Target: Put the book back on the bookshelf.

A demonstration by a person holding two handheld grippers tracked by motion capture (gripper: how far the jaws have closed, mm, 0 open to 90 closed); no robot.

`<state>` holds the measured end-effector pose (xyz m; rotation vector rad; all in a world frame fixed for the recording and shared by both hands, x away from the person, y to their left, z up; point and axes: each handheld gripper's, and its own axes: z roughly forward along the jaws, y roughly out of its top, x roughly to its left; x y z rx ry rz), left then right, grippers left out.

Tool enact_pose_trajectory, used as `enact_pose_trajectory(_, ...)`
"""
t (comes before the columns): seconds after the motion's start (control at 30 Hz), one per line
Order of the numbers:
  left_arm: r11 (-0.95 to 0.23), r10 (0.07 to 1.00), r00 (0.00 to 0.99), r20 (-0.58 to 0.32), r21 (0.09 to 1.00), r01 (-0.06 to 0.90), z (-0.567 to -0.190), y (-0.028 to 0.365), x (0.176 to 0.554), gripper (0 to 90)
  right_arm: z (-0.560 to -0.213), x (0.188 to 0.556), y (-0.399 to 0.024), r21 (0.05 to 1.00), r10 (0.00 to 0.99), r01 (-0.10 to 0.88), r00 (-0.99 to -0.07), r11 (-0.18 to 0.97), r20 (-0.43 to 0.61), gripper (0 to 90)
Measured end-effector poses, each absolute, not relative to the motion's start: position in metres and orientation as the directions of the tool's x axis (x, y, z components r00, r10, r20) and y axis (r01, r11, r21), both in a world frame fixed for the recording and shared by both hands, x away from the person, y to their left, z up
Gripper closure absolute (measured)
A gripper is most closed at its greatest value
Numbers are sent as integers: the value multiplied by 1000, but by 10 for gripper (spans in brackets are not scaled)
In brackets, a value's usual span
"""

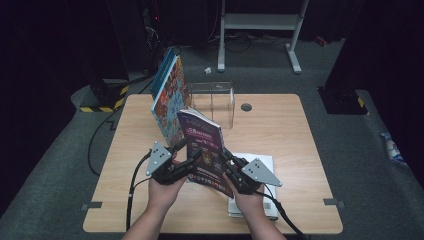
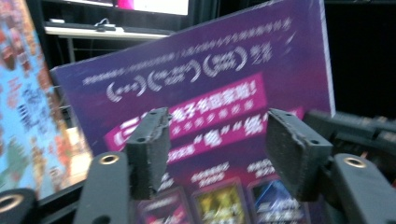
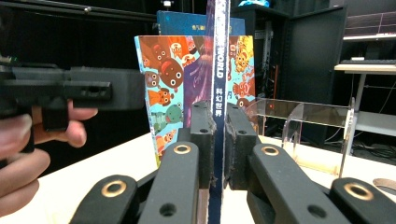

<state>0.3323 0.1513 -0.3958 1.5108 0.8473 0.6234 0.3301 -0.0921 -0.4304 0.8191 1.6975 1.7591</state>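
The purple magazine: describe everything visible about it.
The purple magazine is thin and glossy, its cover purple with white and pink lettering and small pictures low down. It is held upright above the wooden table, spine edge toward the right gripper, whose jaws clamp that spine. The left gripper faces its cover with jaws apart, not pressing it. A colourful cartoon book stands just behind it, by a clear acrylic stand.

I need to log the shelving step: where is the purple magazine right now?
In the high view the purple magazine stands upright at the table's middle, clamped by the right gripper, beside the colourful book.
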Motion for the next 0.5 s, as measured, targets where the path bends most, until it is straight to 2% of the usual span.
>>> enact_pose_trajectory(0.17,16,780,615,-111,987,158,-386,137,337,330,-431,329,-91,999,754,14,-656,-42,41,841)
enact_pose_trajectory(0.2,23,772,624,-122,986,164,-384,134,338,297,-431,328,-90,999,756,13,-654,-43,41,841)
enact_pose_trajectory(0.5,52,743,653,-147,985,163,-369,114,341,259,-431,325,-89,999,756,-4,-654,-36,24,841)
